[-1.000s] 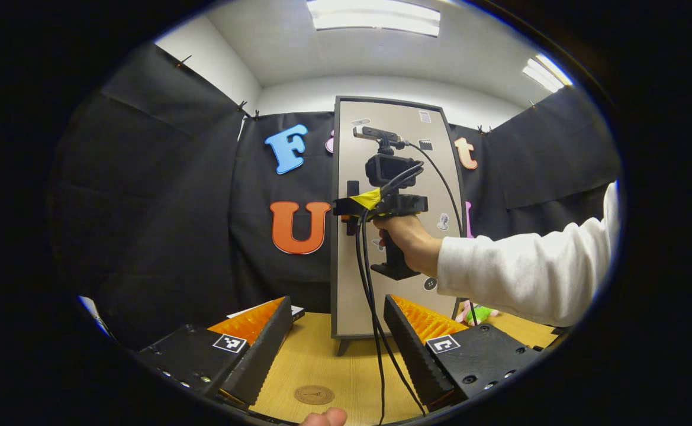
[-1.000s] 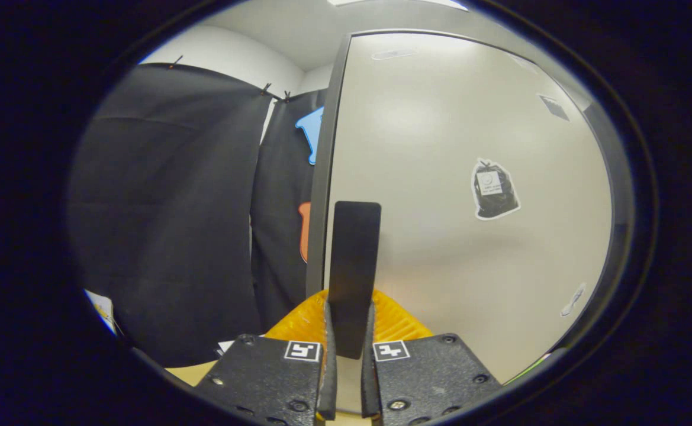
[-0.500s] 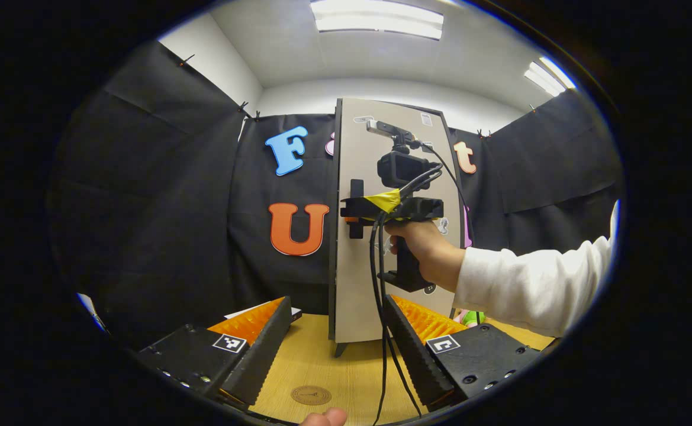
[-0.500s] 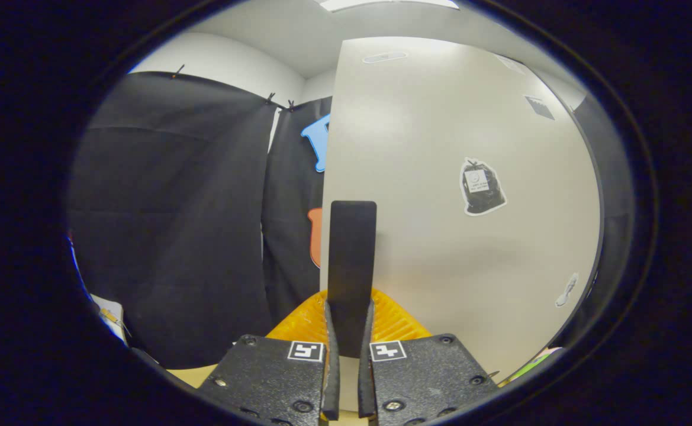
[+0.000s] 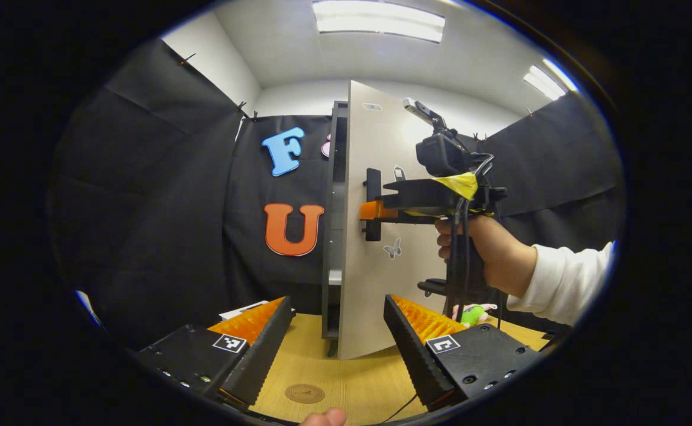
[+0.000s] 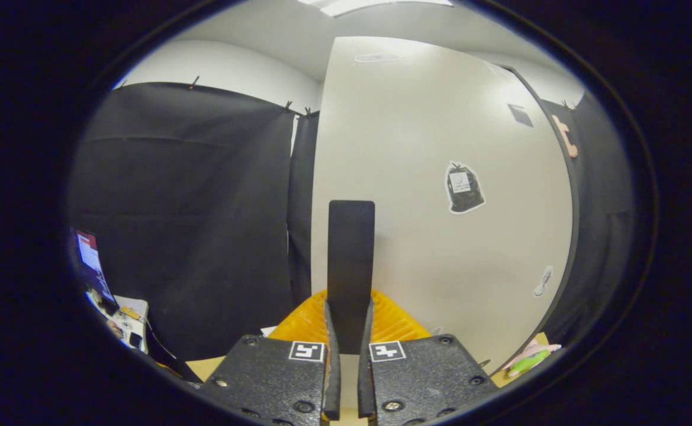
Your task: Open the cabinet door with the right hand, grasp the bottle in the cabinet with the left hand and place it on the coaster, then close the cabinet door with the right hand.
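- While the door [image 5: 381, 236] swings out on its right-side hinge, the right gripper [image 6: 346, 349] is pinched on the handle [image 6: 350, 260], both fingers pressed against it; a second ago the door lay flush with the cabinet [image 5: 332, 225], half a second ago it was barely ajar.
- Door: now angled well out from the cabinet front, so that a dark slot of interior and a shelf edge show at its left side in the left gripper view.
- Right gripper, seen from the left gripper view [image 5: 375, 211]: held by a hand [image 5: 488, 248] in a white sleeve, which has moved rightward with the door.
- Left gripper [image 5: 337, 331]: jaws spread, empty, low over the table [image 5: 346, 378], unmoved across the frames.
- Coaster [image 5: 304, 393]: flat on the table between the left fingers, bare.
- Bottle: presumably inside the cabinet; the gap is too narrow and dark to tell.
- Judgement: opening step under way, not finished; the door likely needs more swing before the left gripper can reach in.
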{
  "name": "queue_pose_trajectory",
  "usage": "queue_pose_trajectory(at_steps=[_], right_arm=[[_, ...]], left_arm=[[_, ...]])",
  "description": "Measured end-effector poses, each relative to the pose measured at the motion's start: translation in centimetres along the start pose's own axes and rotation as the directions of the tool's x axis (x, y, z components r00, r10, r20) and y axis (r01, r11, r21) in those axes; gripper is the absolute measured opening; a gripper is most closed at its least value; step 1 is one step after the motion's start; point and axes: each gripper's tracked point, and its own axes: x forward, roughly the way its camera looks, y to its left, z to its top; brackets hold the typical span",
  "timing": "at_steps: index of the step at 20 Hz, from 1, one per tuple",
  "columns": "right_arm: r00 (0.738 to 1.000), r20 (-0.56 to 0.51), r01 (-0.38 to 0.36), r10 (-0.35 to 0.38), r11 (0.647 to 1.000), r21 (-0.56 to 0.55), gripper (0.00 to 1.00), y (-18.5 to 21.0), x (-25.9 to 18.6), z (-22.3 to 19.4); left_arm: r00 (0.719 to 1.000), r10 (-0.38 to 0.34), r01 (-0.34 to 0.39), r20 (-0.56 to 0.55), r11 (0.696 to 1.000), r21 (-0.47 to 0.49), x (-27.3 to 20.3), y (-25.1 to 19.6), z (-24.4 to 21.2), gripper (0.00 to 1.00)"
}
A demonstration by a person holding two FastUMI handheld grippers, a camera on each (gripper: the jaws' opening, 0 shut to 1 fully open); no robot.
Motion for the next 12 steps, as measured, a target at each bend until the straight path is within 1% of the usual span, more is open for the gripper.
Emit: queue_pose_trajectory(at_steps=[4, 9, 12], right_arm=[[1.0, -0.004, -0.006, 0.006, 1.0, -0.002, 0.14, -0.2, -1.0, -0.1], [1.0, 0.004, -0.009, 0.009, 1.0, 0.001, 0.14, -0.7, -3.5, -0.1], [1.0, -0.001, 0.004, -0.004, 1.0, -0.005, 0.14, -1.4, -4.8, -0.2]], left_arm=[[1.0, -0.013, 0.013, -0.002, 1.0, 0.001, -0.8, -1.0, 0.1, 0.94], [1.0, -0.029, 0.029, -0.004, 1.0, 0.006, -1.0, -1.7, -0.1, 0.94], [0.999, -0.052, 0.052, -0.005, 0.999, -0.001, -1.1, -2.7, -0.2, 0.94]])
